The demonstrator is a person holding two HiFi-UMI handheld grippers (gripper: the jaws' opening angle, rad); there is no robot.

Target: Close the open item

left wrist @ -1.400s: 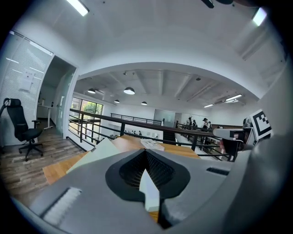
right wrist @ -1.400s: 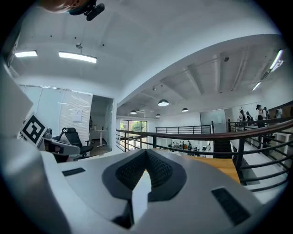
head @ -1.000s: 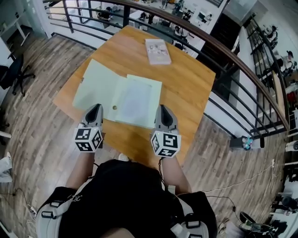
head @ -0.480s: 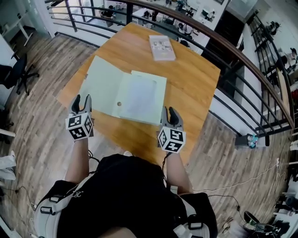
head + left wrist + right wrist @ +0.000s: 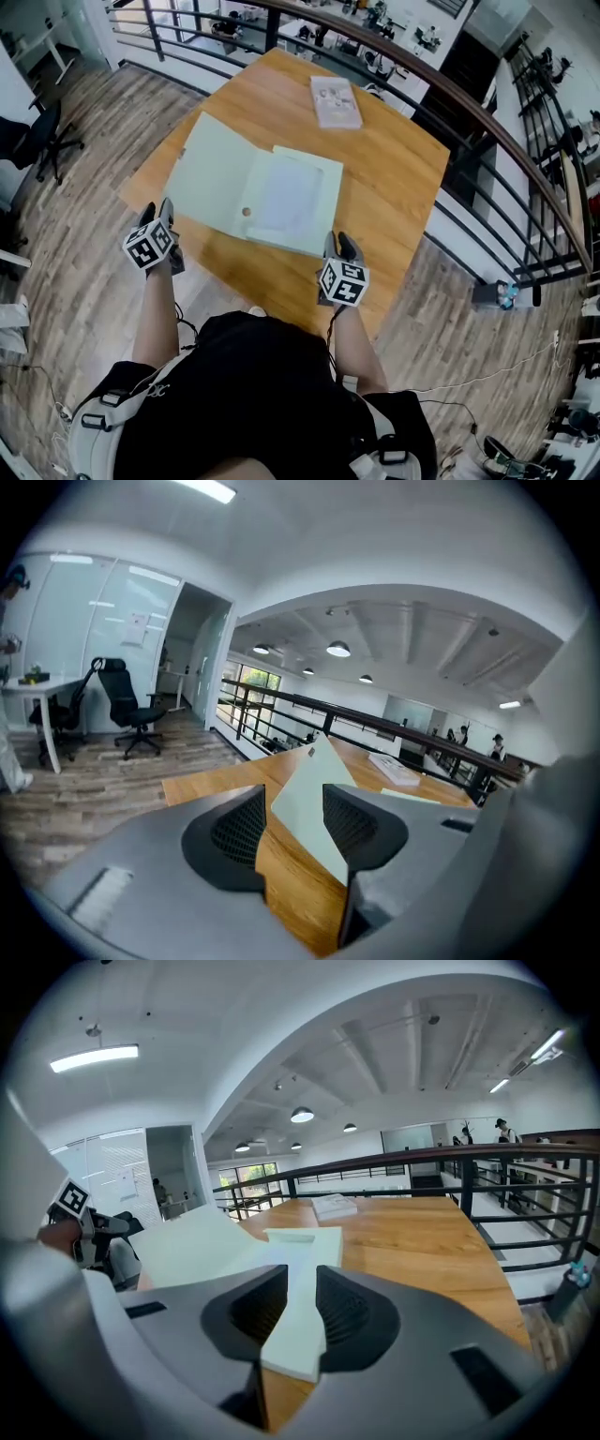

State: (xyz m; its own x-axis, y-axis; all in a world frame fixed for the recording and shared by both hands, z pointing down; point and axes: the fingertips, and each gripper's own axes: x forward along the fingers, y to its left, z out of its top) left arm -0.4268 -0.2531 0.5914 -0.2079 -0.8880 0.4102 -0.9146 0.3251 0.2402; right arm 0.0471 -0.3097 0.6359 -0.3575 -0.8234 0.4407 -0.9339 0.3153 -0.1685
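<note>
Pale-green folder (image 5: 211, 176) lies open and flat on the wooden counter (image 5: 398, 178). Its left flap is spread toward the left edge, and a book (image 5: 336, 101) sits well apart at the far end.

The head view places the left claw (image 5: 157, 212) off the counter's near-left edge, just beside the flap's near corner, but does not show how its pads stand. The left gripper view does: the pads are spread, having just been opening. The flap shows through the gap, with nothing pressed.

The right gripper view shows the right claw (image 5: 300, 1288) with pads apart astride the near corner of the folder's right half (whether they touch it cannot be told).

One second ago the left claw sat at the folder's near edge and has since swung outward to the left. The right claw remains at its corner. The folder is unchanged.
</note>
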